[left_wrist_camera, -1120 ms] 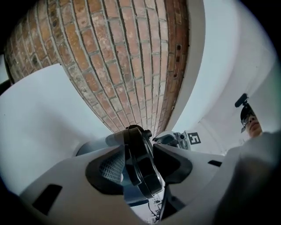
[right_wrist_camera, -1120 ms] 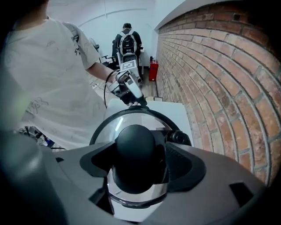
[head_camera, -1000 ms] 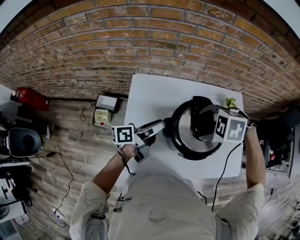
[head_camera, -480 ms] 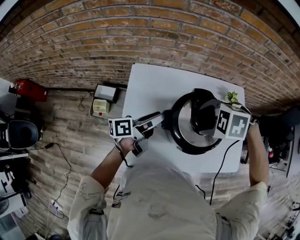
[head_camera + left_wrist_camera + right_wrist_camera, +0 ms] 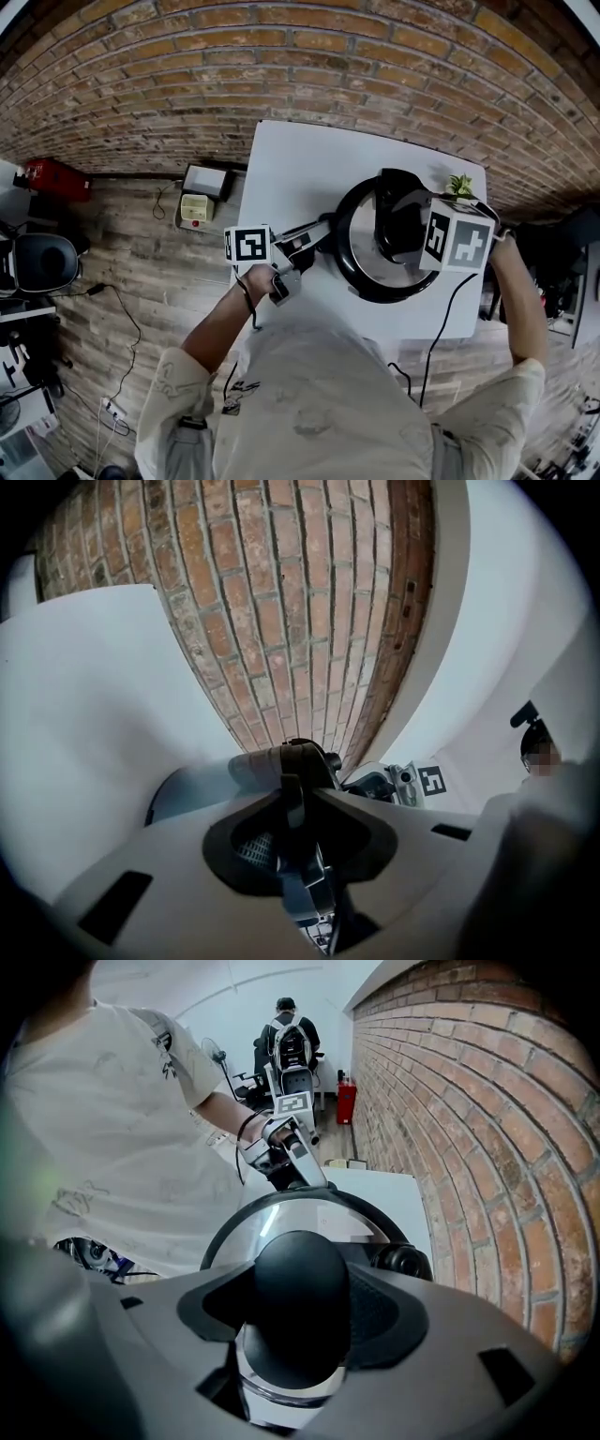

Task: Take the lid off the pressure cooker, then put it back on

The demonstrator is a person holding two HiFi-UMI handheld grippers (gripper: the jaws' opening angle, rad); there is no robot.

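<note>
Pressure cooker is upright on the right half of the white table, lid on and its knob facing straight up. There's no real long axis on the round pot itself. The only thing giving it a direction is the side handle, which pokes out level toward the left of the head view. There's also a black stub at the rim on the brick wall side.

The left gripper comes in level from the left. Its jaws have just been closing and are now pinched onto that side handle, which shows as a thin dark piece between the pads in the left gripper view. The right gripper points steeply down over the middle of the lid. Its jaws have also just closed in a bit and sit clamped on either side of the black lid knob, which fills the gap.

As for stuff around, a small green plant sits at the far right corner of the table, near the cooker and right behind the right gripper's marker cube. A cable hangs off the table's near edge. On the floor left of the table are two small boxes, one of them yellowish with a red button, and a red canister against the wall. The right gripper view shows someone sitting further back, facing away.
</note>
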